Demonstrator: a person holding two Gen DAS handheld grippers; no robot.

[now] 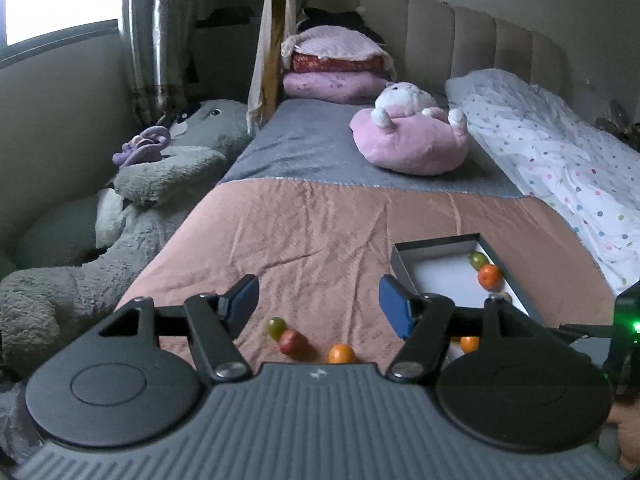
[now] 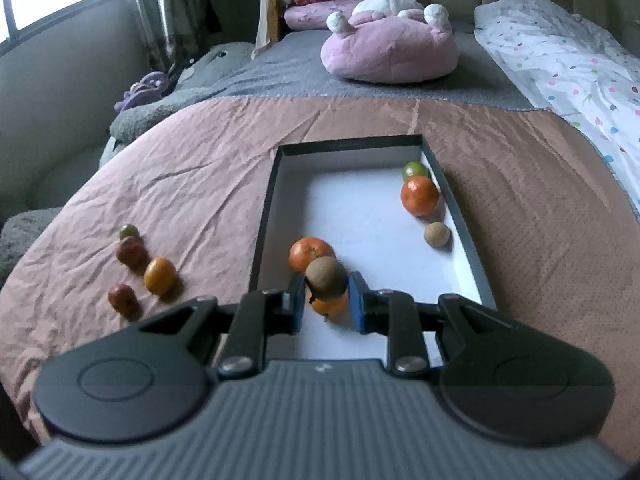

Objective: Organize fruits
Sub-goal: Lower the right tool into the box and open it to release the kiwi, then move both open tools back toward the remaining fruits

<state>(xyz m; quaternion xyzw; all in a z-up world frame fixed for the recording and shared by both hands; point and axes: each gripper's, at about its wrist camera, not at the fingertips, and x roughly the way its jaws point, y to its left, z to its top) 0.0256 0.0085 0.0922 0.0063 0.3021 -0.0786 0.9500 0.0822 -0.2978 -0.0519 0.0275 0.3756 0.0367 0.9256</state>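
A shallow dark box point(image 2: 267, 216) with a white floor lies on the pink bedspread; it also shows in the left wrist view point(image 1: 404, 258). Inside are a green fruit point(image 2: 414, 169), an orange point(image 2: 420, 195), a small tan fruit point(image 2: 437, 234) and another orange point(image 2: 307, 252). My right gripper point(image 2: 326, 300) hovers over the box's near end with a brown kiwi point(image 2: 326, 278) between its blue pads; a gap shows on the right side. An orange fruit point(image 2: 330, 307) lies under it. My left gripper point(image 1: 318, 304) is open and empty above loose fruits point(image 1: 294, 342) on the bedspread.
Left of the box lie several loose fruits: a green one point(image 2: 129, 232), two reddish ones point(image 2: 131, 252) point(image 2: 124, 299) and an orange one point(image 2: 160, 275). A pink plush toy point(image 2: 390, 46) and a dotted duvet point(image 2: 576, 64) lie farther back. A grey plush point(image 1: 132, 216) sits beside the bed's left edge.
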